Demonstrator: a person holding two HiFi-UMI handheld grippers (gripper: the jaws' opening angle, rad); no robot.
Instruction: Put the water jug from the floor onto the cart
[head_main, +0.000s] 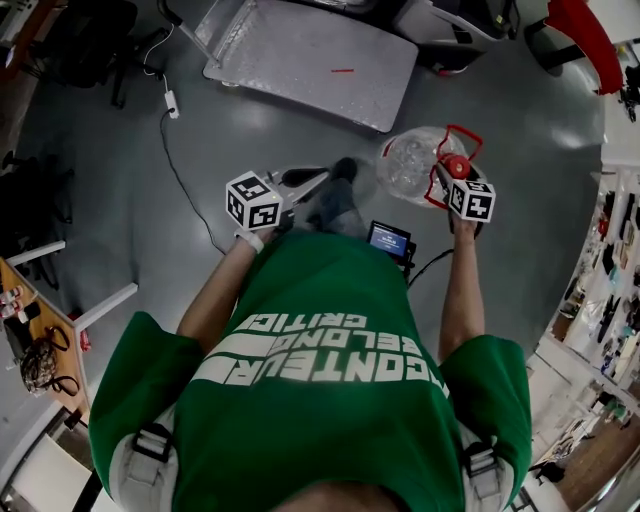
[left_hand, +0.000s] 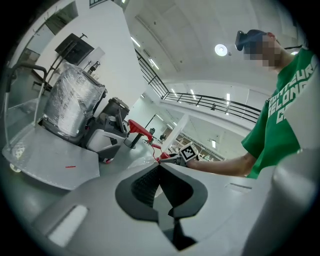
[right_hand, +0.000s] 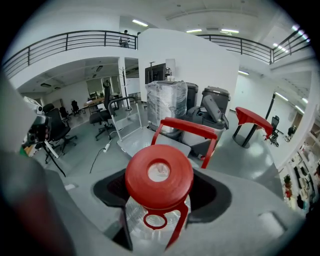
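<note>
The clear water jug (head_main: 410, 160) with a red cap (right_hand: 159, 175) and a red carrying handle (right_hand: 187, 127) hangs above the grey floor. My right gripper (head_main: 447, 172) is shut around its neck, just under the cap, and the jug's body (right_hand: 150, 220) shows below the jaws. The cart (head_main: 300, 55) is a flat grey platform on the floor ahead of me, also seen in the left gripper view (left_hand: 45, 167) and behind the jug (right_hand: 150, 142). My left gripper (head_main: 318, 180) is held out level beside the jug, shut with nothing in it (left_hand: 160, 167).
A white cable with a power strip (head_main: 172, 105) runs across the floor left of the cart. A plastic-wrapped pallet (left_hand: 72, 102) and grey machines stand behind the cart. A red table (right_hand: 252, 117) is at the right, a wooden desk (head_main: 30, 320) at the left.
</note>
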